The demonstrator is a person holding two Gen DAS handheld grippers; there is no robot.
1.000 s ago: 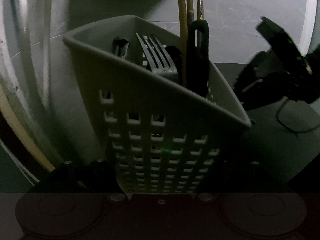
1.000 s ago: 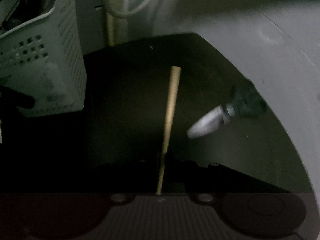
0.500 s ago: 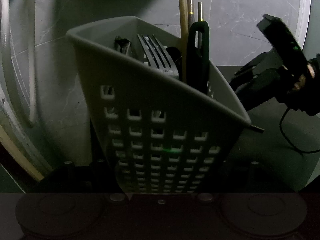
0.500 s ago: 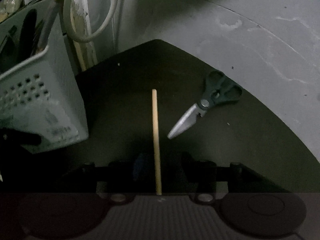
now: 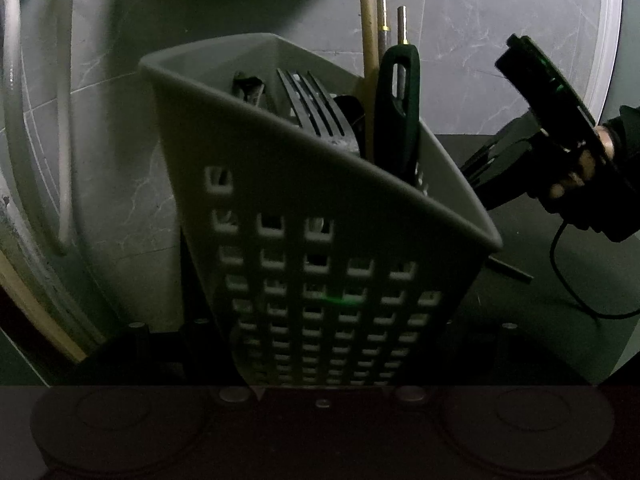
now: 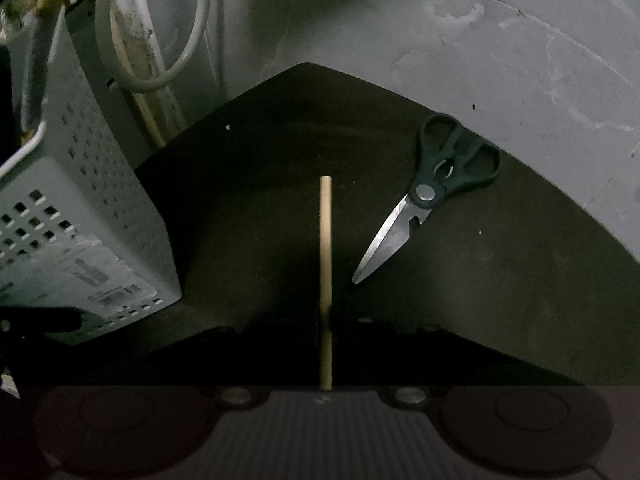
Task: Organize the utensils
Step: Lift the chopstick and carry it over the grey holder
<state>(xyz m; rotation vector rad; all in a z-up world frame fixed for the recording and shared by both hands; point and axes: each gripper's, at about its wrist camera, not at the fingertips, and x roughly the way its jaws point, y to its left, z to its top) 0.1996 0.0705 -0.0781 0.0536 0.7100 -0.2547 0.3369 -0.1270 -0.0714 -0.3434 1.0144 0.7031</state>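
Left fingers [image 5: 320, 380] clamp the basket [image 5: 320, 240] — right fingers [image 6: 325, 324] (lost in shadow) just closed on a chopstick [image 6: 325, 240].

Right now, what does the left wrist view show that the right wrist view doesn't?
Only the left wrist view shows the basket's contents: a fork, a dark green handle and upright chopsticks, plus the right hand-held gripper seen from outside. Only the right wrist view shows the scissors on the dark mat and the single chopstick it grips. Both show the basket.
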